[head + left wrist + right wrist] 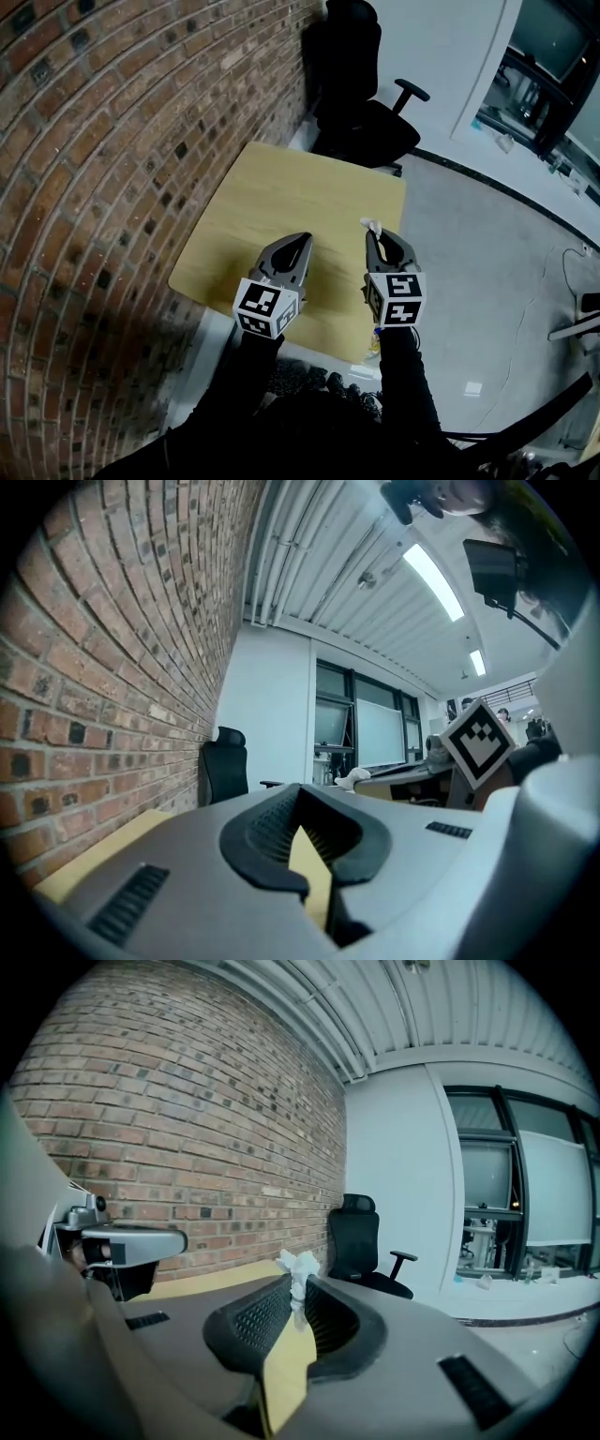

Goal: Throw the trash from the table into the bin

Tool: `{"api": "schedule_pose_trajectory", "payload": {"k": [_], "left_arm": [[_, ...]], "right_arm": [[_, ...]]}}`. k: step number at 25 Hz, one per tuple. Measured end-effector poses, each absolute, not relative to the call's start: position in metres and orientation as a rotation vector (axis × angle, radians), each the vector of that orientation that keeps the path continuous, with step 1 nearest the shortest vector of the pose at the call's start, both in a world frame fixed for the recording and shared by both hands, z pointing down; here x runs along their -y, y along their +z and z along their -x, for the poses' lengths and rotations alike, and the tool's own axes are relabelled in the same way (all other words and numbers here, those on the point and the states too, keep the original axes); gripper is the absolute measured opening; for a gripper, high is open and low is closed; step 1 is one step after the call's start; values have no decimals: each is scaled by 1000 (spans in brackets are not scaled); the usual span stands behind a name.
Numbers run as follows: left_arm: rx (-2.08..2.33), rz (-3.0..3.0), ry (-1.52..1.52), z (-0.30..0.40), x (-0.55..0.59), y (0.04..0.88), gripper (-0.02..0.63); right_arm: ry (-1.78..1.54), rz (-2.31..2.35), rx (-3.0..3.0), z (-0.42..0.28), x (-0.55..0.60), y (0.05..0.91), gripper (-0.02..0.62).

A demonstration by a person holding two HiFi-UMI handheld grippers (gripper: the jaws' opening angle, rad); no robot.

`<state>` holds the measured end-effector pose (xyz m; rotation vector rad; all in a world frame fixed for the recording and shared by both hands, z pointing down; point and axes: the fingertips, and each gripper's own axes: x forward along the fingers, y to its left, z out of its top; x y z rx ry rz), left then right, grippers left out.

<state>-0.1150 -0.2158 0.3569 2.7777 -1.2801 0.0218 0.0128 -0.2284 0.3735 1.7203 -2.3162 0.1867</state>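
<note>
Right claw (378, 239) clamped on crumpled tissue (298, 1266) at the tips, held above worktop (281, 187), likely ready for carry. Left claw (302, 246) together, empty. Bin not in view.

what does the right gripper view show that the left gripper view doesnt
Only the right gripper view: a close look into the right claw pinching a white tissue. Only the left gripper view: the left claw shut on nothing, ceiling lights, and the right gripper's marker cube. Both: the brick wall, the black chair, the wooden table.
</note>
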Motion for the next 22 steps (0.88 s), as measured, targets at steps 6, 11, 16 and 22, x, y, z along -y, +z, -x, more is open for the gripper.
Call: {"api": "schedule_pose_trajectory", "payload": {"k": [6,11,16,22], "left_arm": [[1169,-2831,9,93,218,348,6],[1088,-2857,23,84,219,355,6],[1041,-2850,33,69,213,366,6],[995,-2873,78,40,196,374,6]], "right_arm": [[154,-1769,2261,-16,229,367,54],[162,-1819,2243,-19,226,368,54],[192,-1858,2196,-41,213,379,55],[230,-1942,2169,-94,197,382,54]]}}
